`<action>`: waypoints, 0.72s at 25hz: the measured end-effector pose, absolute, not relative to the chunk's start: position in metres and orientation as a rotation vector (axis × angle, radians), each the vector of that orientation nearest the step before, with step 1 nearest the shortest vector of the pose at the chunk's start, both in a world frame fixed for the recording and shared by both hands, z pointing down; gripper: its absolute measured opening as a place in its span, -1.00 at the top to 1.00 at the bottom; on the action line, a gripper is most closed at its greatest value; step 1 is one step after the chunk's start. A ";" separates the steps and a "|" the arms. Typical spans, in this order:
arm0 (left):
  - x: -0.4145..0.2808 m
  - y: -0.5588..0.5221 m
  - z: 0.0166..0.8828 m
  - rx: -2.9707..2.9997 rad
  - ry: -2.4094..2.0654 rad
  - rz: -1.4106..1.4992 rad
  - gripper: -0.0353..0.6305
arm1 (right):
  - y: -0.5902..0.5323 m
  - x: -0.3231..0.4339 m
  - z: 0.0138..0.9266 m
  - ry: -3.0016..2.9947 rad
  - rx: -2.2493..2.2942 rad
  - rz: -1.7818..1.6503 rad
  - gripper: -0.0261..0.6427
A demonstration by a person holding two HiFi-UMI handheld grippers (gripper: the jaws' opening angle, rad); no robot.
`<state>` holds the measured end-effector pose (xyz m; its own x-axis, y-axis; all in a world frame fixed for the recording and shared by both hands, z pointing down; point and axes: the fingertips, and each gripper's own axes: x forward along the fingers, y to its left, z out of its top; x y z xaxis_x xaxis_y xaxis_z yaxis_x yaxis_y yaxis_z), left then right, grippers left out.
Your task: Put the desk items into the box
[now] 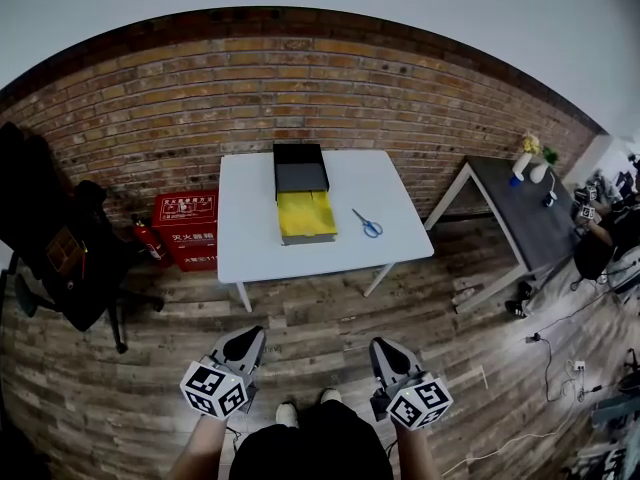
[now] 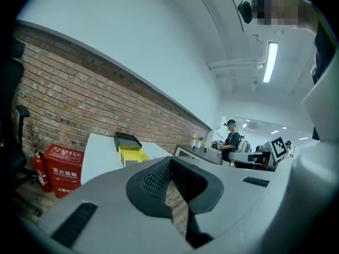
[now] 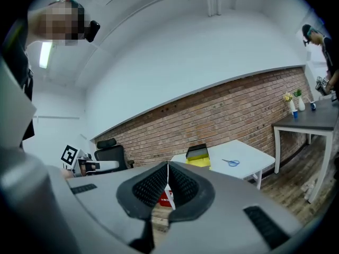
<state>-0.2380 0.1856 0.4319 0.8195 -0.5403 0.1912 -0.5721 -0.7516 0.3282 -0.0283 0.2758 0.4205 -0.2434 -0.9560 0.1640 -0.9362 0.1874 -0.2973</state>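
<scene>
Left gripper [image 1: 246, 342] and right gripper [image 1: 386, 350] both pinched together, empty. Blue-handled scissors [image 1: 366, 223] look light, stiff, slippery; I'd grab across the blades near the pivot.

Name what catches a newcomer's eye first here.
A white table bears a black box with a bright yellow part, blue scissors to its right. A red cabinet stands on the floor at the table's left. The left gripper and right gripper hang shut, short of the table.

Brick wall [image 1: 300, 88], wood floor [image 1: 320, 318], white table [image 1: 250, 238].
</scene>
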 end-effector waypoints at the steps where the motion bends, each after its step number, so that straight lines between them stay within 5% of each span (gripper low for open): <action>1: -0.237 0.186 0.432 2.631 -0.833 0.117 0.85 | 0.276 -0.029 0.420 2.377 -1.895 -0.521 0.86; 18: -0.199 0.145 0.445 2.625 -0.817 0.153 0.85 | 0.223 0.005 0.435 2.368 -1.874 -0.561 0.86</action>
<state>-0.1990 0.1449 0.4449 0.8247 -0.5234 0.2144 -0.5655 -0.7564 0.3288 0.0053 0.2231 0.4353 -0.2538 -0.9525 0.1685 -0.9268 0.1895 -0.3243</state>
